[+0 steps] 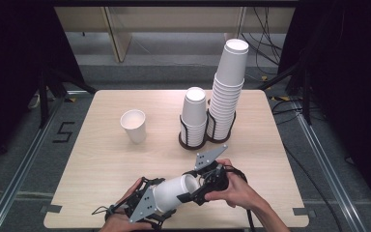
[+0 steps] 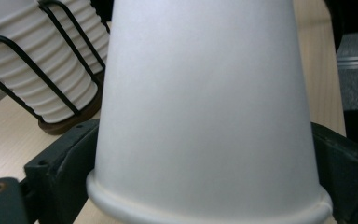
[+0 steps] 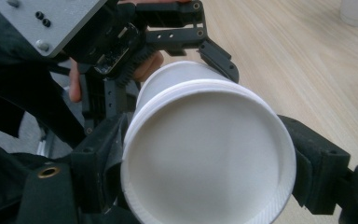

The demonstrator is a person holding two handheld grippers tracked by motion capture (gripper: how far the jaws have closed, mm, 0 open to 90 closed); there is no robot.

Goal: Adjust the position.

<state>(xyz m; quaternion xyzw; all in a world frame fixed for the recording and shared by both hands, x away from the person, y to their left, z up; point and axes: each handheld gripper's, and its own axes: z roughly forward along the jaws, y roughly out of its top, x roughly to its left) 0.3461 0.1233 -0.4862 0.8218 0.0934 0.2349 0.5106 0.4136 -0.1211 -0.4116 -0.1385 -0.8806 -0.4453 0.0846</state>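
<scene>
Paper cup passed between two claws, low over the surface's near edge.

The right claw [image 1: 189,193] is clamped on the paper cup [image 1: 171,192] at its rim end; the left claw [image 1: 157,205] brackets its base, jaws eased apart. The cup looks light, thin-walled and crushable (grip the rolled rim gently). Beyond stand stacked cups [image 1: 227,92] in a rack.

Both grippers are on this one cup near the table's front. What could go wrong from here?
1. The paper cup lies sideways between the left gripper and the right gripper; if either grip slackens, it may tip out and roll off the table edge close by.
2. The right jaws clamp its thin wall; harder squeezing could dent it.
</scene>
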